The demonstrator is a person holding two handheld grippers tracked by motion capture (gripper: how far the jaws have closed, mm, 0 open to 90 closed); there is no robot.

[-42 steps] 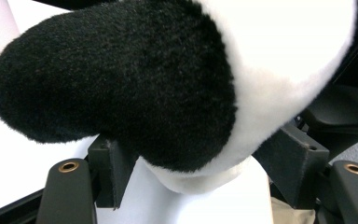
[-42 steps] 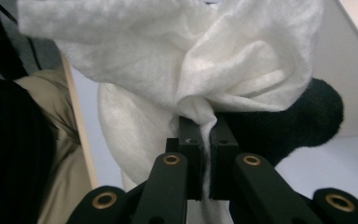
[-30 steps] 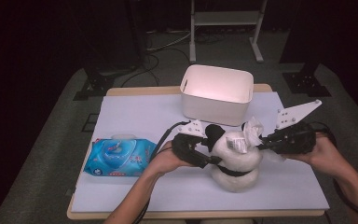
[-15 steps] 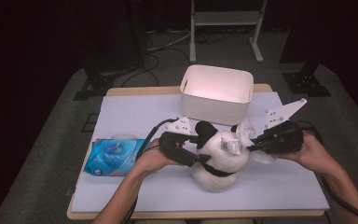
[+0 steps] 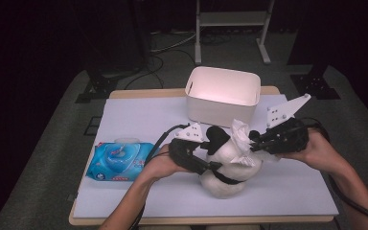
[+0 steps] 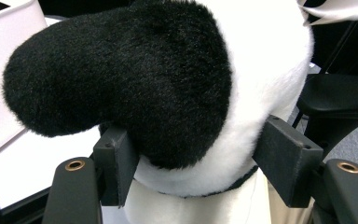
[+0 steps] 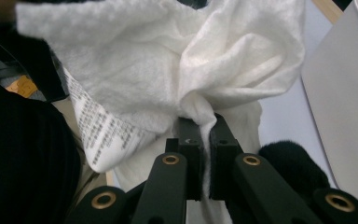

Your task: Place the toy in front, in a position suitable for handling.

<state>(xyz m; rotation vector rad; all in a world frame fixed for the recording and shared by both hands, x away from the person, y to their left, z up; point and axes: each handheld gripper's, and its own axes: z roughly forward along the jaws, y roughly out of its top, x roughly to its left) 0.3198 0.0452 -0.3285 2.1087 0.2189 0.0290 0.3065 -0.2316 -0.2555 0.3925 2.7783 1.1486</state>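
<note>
While the plush panda (image 5: 223, 163) sits upright betw. the left gripper (image 5: 202, 154) jaws, pads pinching its head, right gripper (image 5: 253, 139) jaws are pressed together on a white wipe (image 5: 241, 136) against panda's head. White bin (image 5: 223, 96) just beyond; wipes pack (image 5: 120, 160) behind left gripper.

Plush toy (image 5: 223, 165) stands on the counter (image 5: 124, 115), near centre, a wipe (image 5: 242, 136) against its right side. Tub (image 5: 223, 96) sits just behind it, toward the far edge. Wipes pack (image 5: 117, 160) lies left of the toy, near the left edge.
</note>
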